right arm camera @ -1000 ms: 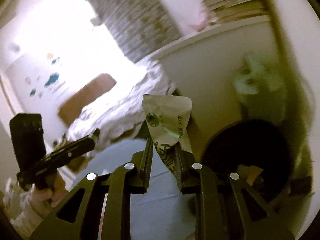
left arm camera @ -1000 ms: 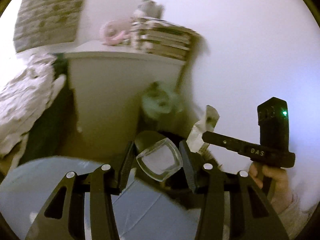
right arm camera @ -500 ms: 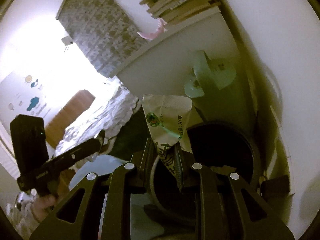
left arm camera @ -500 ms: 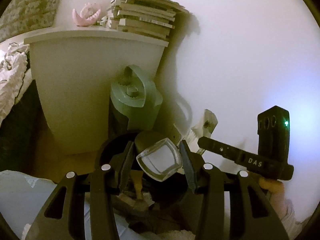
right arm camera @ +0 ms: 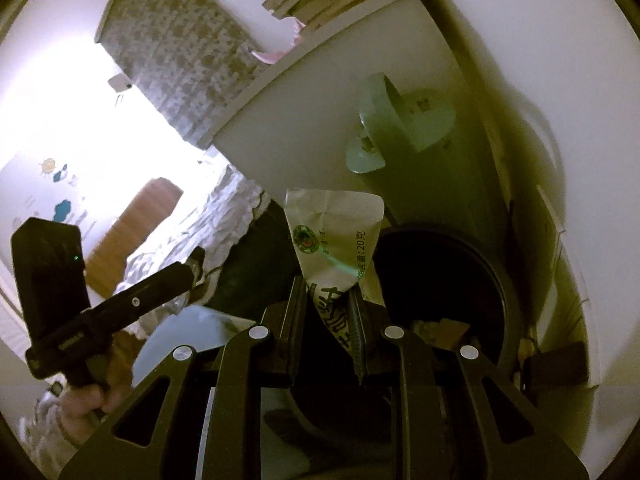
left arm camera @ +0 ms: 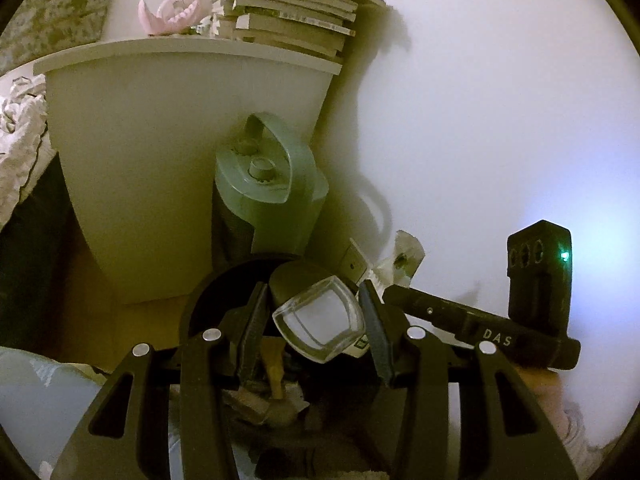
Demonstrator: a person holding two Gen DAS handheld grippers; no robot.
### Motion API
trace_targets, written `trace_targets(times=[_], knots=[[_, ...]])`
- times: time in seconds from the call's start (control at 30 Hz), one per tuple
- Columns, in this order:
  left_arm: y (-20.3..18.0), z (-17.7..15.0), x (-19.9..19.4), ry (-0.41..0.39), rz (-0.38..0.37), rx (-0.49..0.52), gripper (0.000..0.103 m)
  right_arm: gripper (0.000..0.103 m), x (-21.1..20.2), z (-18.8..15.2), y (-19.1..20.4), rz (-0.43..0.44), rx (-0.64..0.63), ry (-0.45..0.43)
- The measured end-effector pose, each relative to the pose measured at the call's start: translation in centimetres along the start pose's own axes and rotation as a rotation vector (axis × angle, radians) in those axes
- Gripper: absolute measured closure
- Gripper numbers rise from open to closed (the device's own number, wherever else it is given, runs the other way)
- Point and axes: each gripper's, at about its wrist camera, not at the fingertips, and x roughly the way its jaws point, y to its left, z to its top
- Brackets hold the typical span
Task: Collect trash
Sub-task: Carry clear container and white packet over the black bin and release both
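Observation:
My left gripper [left arm camera: 312, 292] is shut on a clear plastic cup [left arm camera: 320, 324] with a squarish rim, held over the round black trash bin [left arm camera: 208, 292]. Crumpled paper [left arm camera: 276, 400] lies inside the bin. My right gripper [right arm camera: 326, 286] is shut on a white sachet wrapper [right arm camera: 336, 240] with a green logo, above the left rim of the same bin [right arm camera: 506, 300]. In the left wrist view the right gripper [left arm camera: 390, 290] reaches in from the right with the wrapper [left arm camera: 404, 256] sticking up. The right wrist view shows the left gripper [right arm camera: 196, 264] at the left, held by a hand.
A white cabinet [left arm camera: 180, 160] stands behind the bin, with stacked books [left arm camera: 288, 12] and a pink ornament [left arm camera: 172, 12] on top. A pale green appliance [left arm camera: 268, 184] stands between cabinet and wall. A bed with a ruffled quilt [right arm camera: 200, 236] lies to the left. A dark box [right arm camera: 556, 364] sits beside the bin.
Both grippers have moved forward and down, from over a pale blue surface to over the black bin. The cabinet and green appliance are nearer. Both grips are unchanged.

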Motion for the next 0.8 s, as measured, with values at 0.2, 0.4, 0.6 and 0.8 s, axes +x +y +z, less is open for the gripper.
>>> trace_targets(times=[0.2, 0.4, 0.6, 0.8], knots=[[-0.1, 0.4, 0.4, 0.007, -0.005, -0.010, 0.054, 0.082, 1.0, 0.3, 0.0, -0.014, 0.005, 0.020], [-0.5, 0.5, -0.6, -0.017, -0.008, -0.011, 0.040, 0.048, 1.2, 0.4, 0.1, -0.034, 0.027, 0.015], [-0.5, -0.1, -3.9, -0.042, 0.002, -0.021, 0.040, 0.044, 0.4, -0.4, 0.9, -0.032, 0.033, 0.007], [0.6, -2.7, -10.7, -0.078, 0.065, -0.043, 0.040, 0.037, -0.6, -2.6, 4.0, -0.002, -0.013, 0.036]])
